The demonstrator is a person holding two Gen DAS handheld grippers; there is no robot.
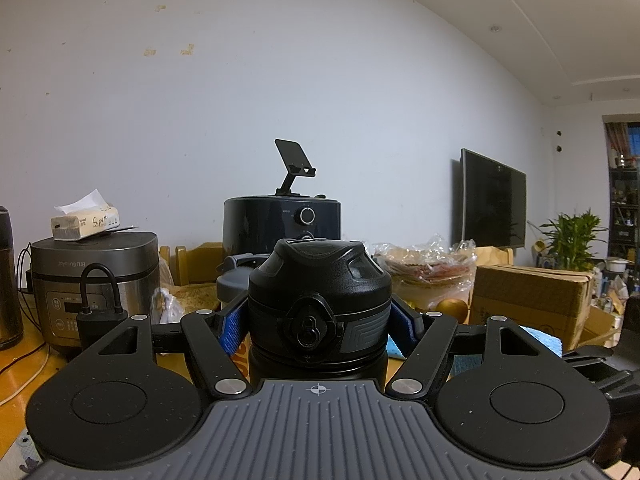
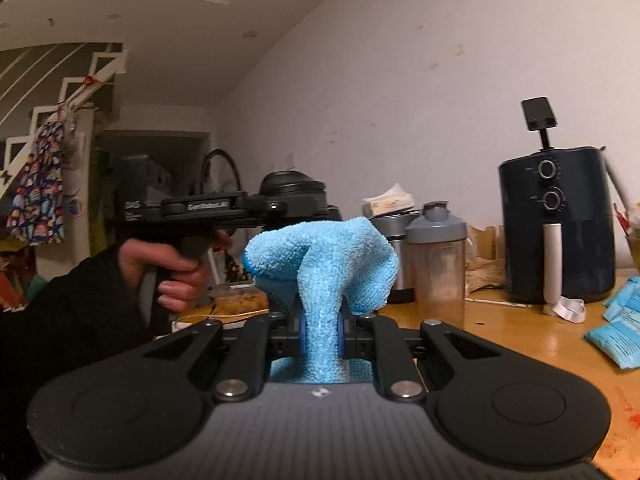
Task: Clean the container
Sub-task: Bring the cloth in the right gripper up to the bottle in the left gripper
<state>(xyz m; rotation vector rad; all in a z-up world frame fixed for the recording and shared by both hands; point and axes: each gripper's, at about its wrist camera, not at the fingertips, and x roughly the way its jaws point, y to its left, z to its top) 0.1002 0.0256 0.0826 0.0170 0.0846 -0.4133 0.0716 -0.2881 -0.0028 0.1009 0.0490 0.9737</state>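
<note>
Left wrist view: the left gripper [image 1: 319, 320] clamps the black bottle [image 1: 319, 296], lid on, held upright above the table [image 1: 24, 360]. The right gripper [image 2: 322, 330] pinches a blue cloth [image 2: 324, 256] beside it, seemingly not touching; how much wiping is done cannot be judged.

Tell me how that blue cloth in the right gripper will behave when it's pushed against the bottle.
Probably floppy: the blue cloth droops over both sides above the right gripper pinching it. Its fluffy pile suggests it's light and grippy, not slippery. It will likely fold rather than push firmly.
</note>
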